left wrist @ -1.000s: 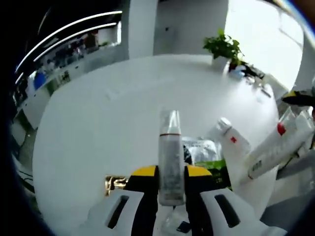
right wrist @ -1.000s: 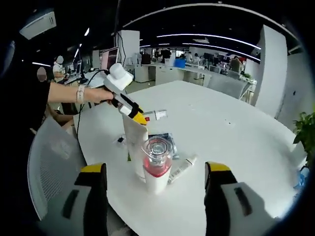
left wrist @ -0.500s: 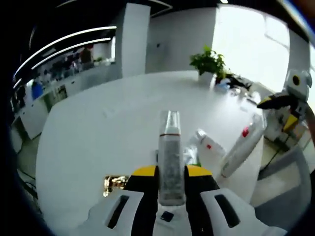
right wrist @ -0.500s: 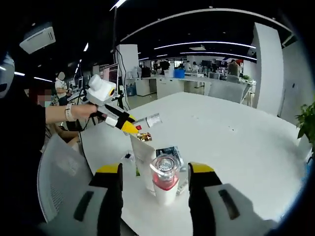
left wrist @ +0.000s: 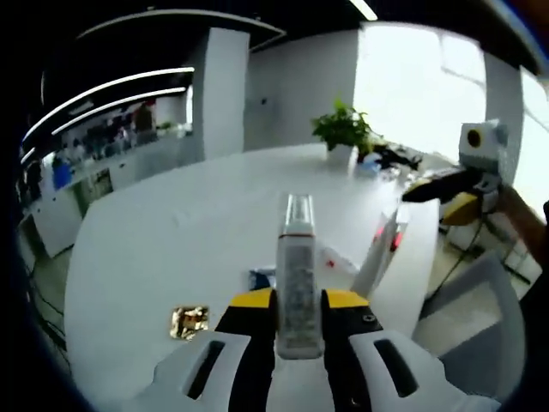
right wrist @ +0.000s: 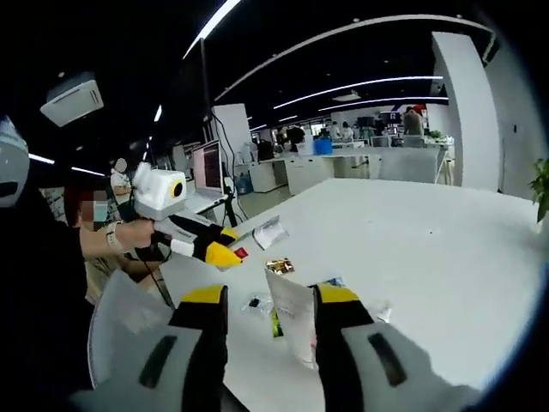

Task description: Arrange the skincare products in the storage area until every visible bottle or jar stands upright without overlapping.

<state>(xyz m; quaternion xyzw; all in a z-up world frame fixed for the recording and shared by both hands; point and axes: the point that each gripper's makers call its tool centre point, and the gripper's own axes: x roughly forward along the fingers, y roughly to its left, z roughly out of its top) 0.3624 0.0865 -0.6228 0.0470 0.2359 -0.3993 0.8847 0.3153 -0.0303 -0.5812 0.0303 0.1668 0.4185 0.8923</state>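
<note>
Left gripper (left wrist: 299,311), left gripper view: yellow-tipped jaws clamped on a slim frosted bottle with clear cap (left wrist: 298,276), held above the round white table (left wrist: 171,249). The bottle runs straight up between the jaws, cap pointing away from the camera.

Right gripper (right wrist: 270,302), right gripper view: jaws drawn narrow around a flat white tube-like pack (right wrist: 295,323), lifted off the table (right wrist: 429,257); contact on both sides looks likely, but the pack's lower end is hidden. From the left gripper view the same pack (left wrist: 375,254) hangs tilted under the right gripper (left wrist: 437,184), red marks near its top.

On the tabletop: a small gold foil sachet (left wrist: 190,321), a blue-printed sachet (left wrist: 262,279), a white bottle lying on its side (left wrist: 339,260) just beside the raised pack. Potted green plant (left wrist: 342,131) at the far edge.
</note>
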